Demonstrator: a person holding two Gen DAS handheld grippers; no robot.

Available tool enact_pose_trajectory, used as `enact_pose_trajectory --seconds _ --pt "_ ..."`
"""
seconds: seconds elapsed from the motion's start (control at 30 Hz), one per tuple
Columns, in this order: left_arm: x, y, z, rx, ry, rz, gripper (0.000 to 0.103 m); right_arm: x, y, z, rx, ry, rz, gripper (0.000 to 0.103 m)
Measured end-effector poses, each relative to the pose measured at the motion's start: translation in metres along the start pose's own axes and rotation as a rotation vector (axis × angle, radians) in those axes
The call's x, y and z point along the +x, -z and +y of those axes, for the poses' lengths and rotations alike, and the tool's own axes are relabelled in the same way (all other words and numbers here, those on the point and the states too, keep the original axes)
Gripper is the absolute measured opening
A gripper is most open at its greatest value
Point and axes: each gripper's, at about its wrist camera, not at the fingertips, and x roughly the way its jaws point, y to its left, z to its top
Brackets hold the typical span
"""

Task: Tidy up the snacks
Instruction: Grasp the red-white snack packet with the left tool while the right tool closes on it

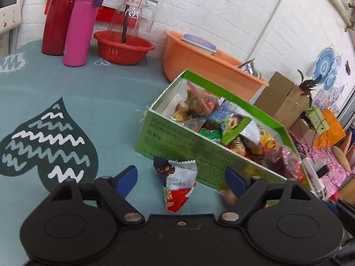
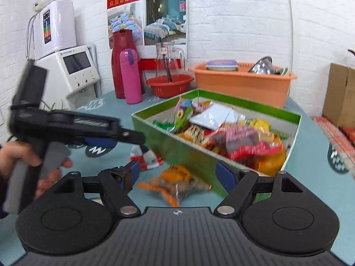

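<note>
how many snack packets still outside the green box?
2. A red-white-blue packet lies on the tablecloth ahead of the left gripper; an orange packet lies before the right gripper, against the green box. Others may be hidden behind it.

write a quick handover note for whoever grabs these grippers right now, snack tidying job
Left gripper: open, empty, a red, white and blue snack packet lying on the cloth between its fingers, not gripped.
Right gripper: open, empty, an orange snack packet lying on the cloth between its fingers.
Green box: on the teal tablecloth, already piled with assorted snacks.
Done: most snacks are in the box.
Left: these two loose packets lie on the cloth beside the near wall of the box; likely pick each up and drop it in.
</note>
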Motion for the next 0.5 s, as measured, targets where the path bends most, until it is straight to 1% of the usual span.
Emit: enact_pose_trajectory --seconds 0.03,0.07,0.1,0.13,0.17,0.23,0.33,0.4,0.43,0.5 --pt "0.004 0.001 0.0 0.002 -0.011 0.0 0.103 -0.001 0.004 0.001 -0.001 -0.002 0.009 0.103" --pt "0.009 0.001 0.001 -0.003 -0.017 0.005 0.095 -0.002 0.008 0.003 -0.005 -0.003 0.019 0.103" --pt "0.013 0.001 0.002 -0.012 -0.017 0.016 0.068 -0.003 0.011 0.005 -0.01 -0.002 0.028 0.103" --pt "0.017 0.001 0.005 -0.023 -0.01 0.036 0.052 -0.004 0.013 0.006 -0.012 -0.001 0.035 0.103" --pt "0.02 0.003 0.008 -0.039 0.009 0.066 0.03 -0.005 0.015 0.007 -0.011 -0.003 0.04 0.103" --pt "0.012 0.009 0.011 -0.058 0.028 0.07 0.03 -0.008 0.018 0.01 -0.007 -0.024 0.046 0.103" --pt "-0.006 0.023 0.007 -0.023 0.063 0.099 0.03 -0.013 0.025 0.016 -0.013 -0.085 0.052 0.103" --pt "-0.023 0.039 0.003 0.007 0.103 0.125 0.03 -0.015 0.03 0.022 -0.021 -0.115 0.07 0.103" --pt "-0.033 0.047 0.002 0.015 0.122 0.135 0.031 -0.016 0.032 0.025 -0.026 -0.133 0.075 0.103" --pt "-0.053 0.065 0.001 0.017 0.166 0.156 0.035 -0.017 0.039 0.032 -0.041 -0.172 0.089 0.103"
